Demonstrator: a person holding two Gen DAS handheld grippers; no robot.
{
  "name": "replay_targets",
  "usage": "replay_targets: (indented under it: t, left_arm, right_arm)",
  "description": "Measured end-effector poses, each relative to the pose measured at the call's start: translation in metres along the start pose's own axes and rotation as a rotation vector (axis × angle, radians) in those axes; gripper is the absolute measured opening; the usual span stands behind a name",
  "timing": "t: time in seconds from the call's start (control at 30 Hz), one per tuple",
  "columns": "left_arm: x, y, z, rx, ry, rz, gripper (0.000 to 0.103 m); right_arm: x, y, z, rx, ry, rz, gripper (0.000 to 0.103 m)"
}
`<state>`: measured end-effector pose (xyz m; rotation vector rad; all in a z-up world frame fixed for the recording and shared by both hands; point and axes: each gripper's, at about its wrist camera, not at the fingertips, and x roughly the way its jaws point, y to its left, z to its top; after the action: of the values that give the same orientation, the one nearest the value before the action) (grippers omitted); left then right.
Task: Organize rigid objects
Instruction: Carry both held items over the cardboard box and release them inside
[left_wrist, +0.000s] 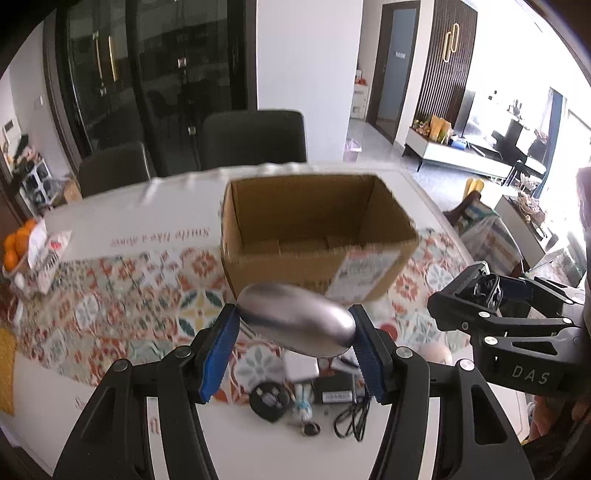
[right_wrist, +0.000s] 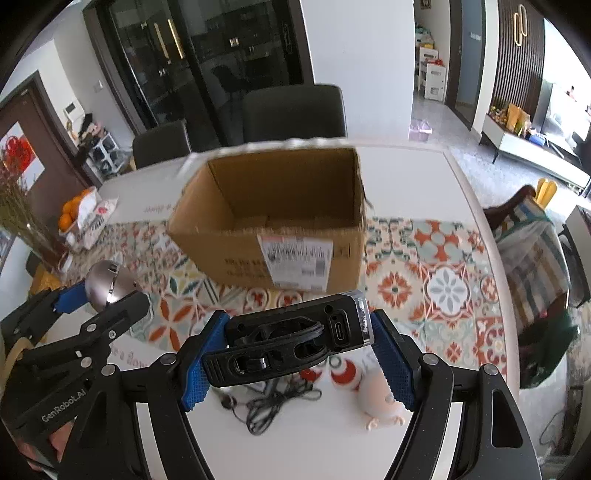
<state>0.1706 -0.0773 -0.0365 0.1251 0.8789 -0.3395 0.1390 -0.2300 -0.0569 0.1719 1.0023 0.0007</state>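
Box (left_wrist: 317, 254) at 12 o'clock, nothing seen inside. Metal oval (left_wrist: 295, 325) clamped by left gripper (left_wrist: 293, 350), black device (right_wrist: 291, 336) clamped by right gripper (right_wrist: 295, 354), both held short of box. Cable (right_wrist: 273, 402), toy (right_wrist: 380, 402) left at 6 o'clock on table (right_wrist: 406, 162).

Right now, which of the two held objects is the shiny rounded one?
The silver metal oval in the left claw. The right claw holds a boxy black device with a charging port.
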Motion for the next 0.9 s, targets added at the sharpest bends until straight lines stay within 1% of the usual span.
replay_targets:
  t: [0.2, 0.43, 0.73, 0.9]
  left_arm:
    - [-0.008, 0.000, 0.026, 0.020, -0.057, 0.011, 0.060]
    - [-0.004, 0.002, 0.050, 0.025, -0.084, 0.013, 0.060]
    - [0.011, 0.001, 0.081, 0.033, -0.090, 0.019, 0.060]
    - [0.030, 0.004, 0.100, 0.053, -0.060, 0.027, 0.060]
  right_arm:
    - [-0.010, 0.003, 0.025, -0.007, -0.058, 0.005, 0.076]
    - [-0.012, 0.002, 0.050, -0.008, -0.102, 0.000, 0.076]
    - [0.000, 0.001, 0.082, -0.016, -0.106, -0.022, 0.076]
    - [0.012, -0.001, 0.103, -0.018, -0.081, -0.037, 0.076]
